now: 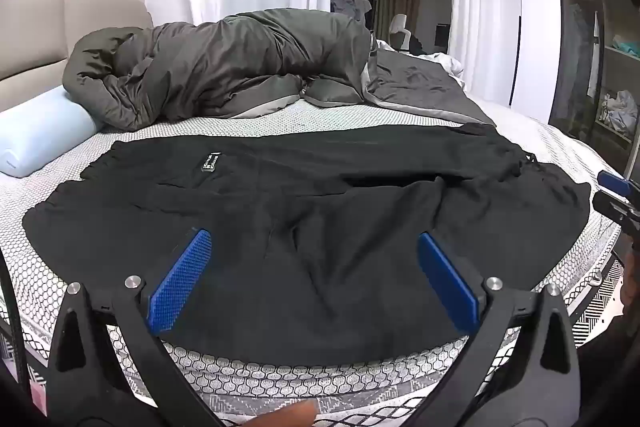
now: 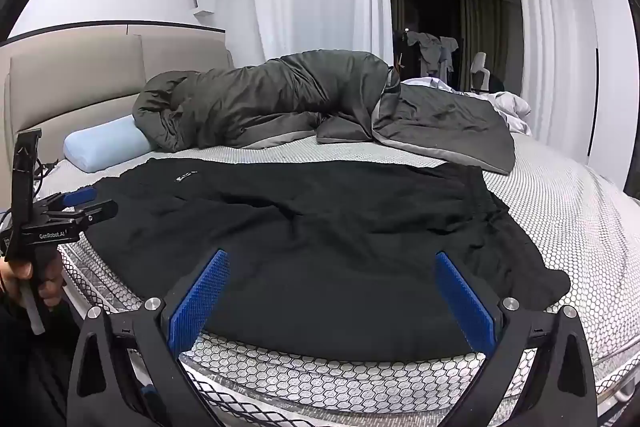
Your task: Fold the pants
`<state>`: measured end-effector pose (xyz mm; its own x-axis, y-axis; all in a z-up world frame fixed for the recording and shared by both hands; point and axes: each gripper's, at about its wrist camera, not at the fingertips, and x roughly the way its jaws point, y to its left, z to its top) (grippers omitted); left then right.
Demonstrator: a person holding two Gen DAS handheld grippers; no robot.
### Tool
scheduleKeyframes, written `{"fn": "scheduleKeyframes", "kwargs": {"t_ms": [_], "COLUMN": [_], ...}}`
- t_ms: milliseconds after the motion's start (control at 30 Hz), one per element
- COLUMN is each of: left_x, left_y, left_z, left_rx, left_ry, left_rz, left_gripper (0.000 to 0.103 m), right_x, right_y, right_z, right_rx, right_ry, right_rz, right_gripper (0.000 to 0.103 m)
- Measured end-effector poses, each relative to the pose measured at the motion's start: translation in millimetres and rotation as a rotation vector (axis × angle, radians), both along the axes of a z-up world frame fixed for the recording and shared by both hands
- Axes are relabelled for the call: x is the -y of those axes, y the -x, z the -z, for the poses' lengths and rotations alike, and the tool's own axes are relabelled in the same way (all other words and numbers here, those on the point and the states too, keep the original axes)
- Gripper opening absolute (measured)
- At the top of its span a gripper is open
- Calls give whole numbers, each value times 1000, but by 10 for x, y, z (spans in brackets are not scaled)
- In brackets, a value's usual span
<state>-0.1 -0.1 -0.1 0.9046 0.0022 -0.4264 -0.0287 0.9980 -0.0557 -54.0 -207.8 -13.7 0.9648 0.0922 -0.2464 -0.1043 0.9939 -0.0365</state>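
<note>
Black hand-held gripper (image 1: 314, 239), blue ribbed pads (image 1: 182, 279)

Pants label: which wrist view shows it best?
Left wrist: the white label on the black pants appears larger and nearer, though its print stays unreadable. In the right wrist view the label is a small, oblique sliver.

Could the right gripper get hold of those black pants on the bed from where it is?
Probably yes. The right gripper hangs open just above the near edge of the black pants, with nothing between its blue fingers and the cloth.

left gripper (image 1: 314, 247) agape, right gripper (image 2: 332, 267) agape
</note>
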Motion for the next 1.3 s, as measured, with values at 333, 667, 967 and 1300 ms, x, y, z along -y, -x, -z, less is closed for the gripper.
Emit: {"fn": "scheduleKeyframes", "kwargs": {"t_ms": [333,667,967,1300], "left_x": [-24,-9,-31,-28], "left_y": [-8,-11,0,0], "left_z": [-7,-33,-27,-25], "left_rx": [-4,-5,-4,-5], "left_ry": [13,3,3,1], "left_rz": [-15,-14,-15,-15], "left_gripper": [102,102,102,102], "right_x": [56,36,13,41], "right_y": [-24,-22,-18,-12], "right_z": [9,-1,-6,-8], "right_rx": [-1,3,2,-1], "right_ry": [-22,-22,-21,-25], "right_rz": [-1,6,12,17], "right_gripper": [103,103,103,103]}}
